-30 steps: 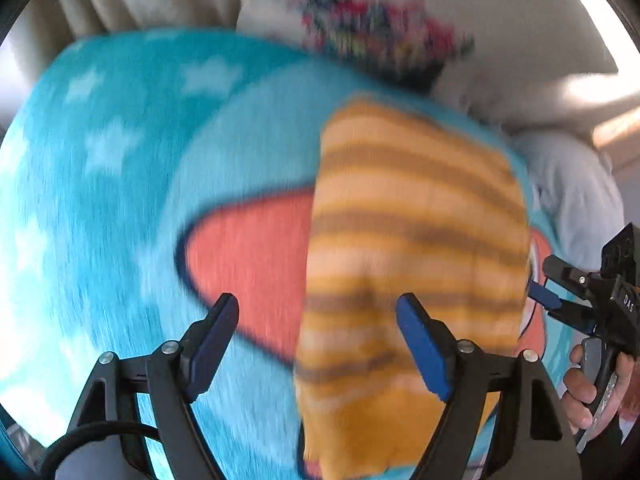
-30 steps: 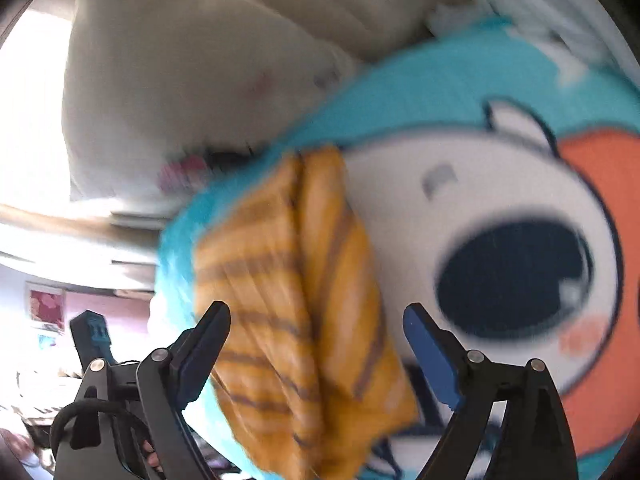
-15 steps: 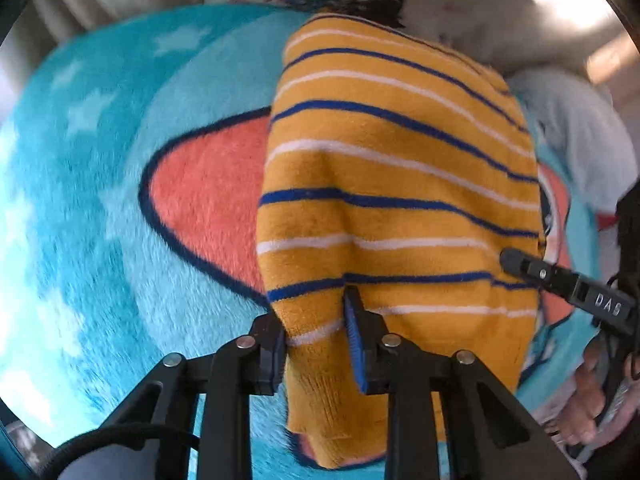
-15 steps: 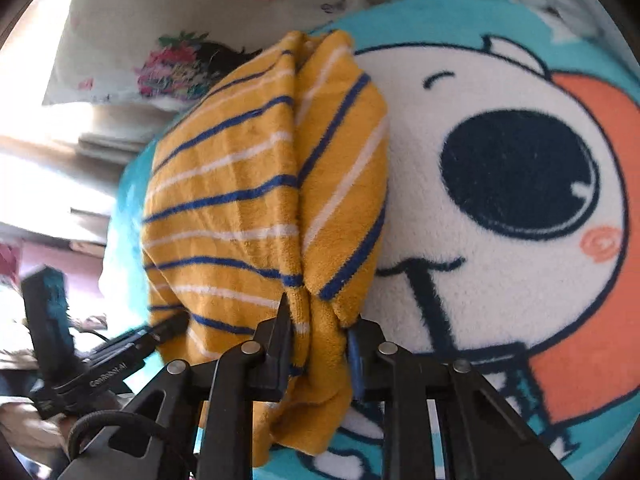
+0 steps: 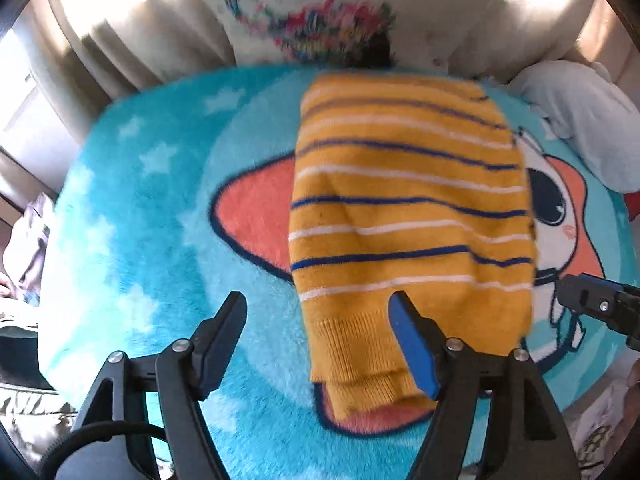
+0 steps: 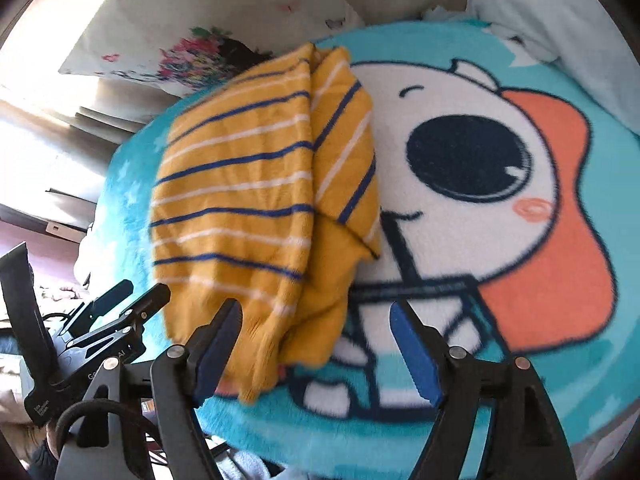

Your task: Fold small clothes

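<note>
A small yellow sweater (image 5: 408, 216) with blue and white stripes lies folded on a turquoise cartoon blanket (image 5: 152, 208). It also shows in the right wrist view (image 6: 256, 200), with one folded part overlapping the other along its right side. My left gripper (image 5: 318, 326) is open and empty, just in front of the sweater's ribbed hem. My right gripper (image 6: 316, 334) is open and empty, by the sweater's near right corner. The right gripper's tip shows at the right edge of the left wrist view (image 5: 596, 304). The left gripper shows at the lower left of the right wrist view (image 6: 108, 320).
A white pillow with a floral print (image 5: 320, 20) lies behind the blanket. A pale blue cloth (image 5: 576, 128) lies at the back right. The blanket in the right wrist view (image 6: 500, 208) shows a white cartoon face with an orange patch.
Both grippers were shut on the sweater's near edge half a second ago. Both have opened, let it go and drawn back a little. The sweater now lies flat.
</note>
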Motion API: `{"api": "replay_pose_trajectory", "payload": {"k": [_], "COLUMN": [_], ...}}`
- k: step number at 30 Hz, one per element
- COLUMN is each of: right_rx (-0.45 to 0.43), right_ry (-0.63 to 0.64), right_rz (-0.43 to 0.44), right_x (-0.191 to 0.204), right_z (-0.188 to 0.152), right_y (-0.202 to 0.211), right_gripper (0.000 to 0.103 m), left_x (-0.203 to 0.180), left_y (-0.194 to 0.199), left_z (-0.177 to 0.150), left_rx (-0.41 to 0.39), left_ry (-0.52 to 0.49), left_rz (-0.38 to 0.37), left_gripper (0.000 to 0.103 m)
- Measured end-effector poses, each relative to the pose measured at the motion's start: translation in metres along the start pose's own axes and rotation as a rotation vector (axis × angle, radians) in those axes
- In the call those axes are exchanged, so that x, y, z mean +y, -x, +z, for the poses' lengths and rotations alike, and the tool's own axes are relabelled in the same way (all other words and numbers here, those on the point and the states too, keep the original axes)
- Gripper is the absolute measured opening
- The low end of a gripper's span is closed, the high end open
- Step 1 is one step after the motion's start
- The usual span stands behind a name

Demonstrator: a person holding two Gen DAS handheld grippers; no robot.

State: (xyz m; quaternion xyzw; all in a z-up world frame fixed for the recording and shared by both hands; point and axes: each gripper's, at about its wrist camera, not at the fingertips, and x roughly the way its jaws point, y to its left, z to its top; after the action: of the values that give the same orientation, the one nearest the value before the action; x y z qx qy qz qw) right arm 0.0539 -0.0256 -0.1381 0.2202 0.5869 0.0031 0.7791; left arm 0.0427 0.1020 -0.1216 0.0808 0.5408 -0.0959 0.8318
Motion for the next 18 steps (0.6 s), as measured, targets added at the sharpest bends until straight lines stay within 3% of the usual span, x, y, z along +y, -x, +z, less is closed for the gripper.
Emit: {"api": "replay_pose_trajectory", "payload": {"k": [5, 12, 18], "right_rx": [-0.051, -0.130, -0.208], "right_ry": [0.017, 0.084, 0.167], "right_rz": [-0.018, -0.036, -0.182], "right_x": [0.014, 0.030, 0.054], "right_z": [-0.021, -0.038, -0.038], "right_y": [0.044, 0.110, 0.144], "right_gripper": [0.082, 0.090, 0.094], "left_x": [-0.003, -0.006, -0.009], "left_y": [0.058, 0.125, 0.164], "left_z": [-0.003, 0.005, 0.003], "left_rx": [-0.093, -0.149, -0.212], "left_ry": [0.007, -0.020, -0.075], "left_rz": [0.001, -0.034, 0.010], "left_gripper": [0.076, 0.084, 0.087]}}
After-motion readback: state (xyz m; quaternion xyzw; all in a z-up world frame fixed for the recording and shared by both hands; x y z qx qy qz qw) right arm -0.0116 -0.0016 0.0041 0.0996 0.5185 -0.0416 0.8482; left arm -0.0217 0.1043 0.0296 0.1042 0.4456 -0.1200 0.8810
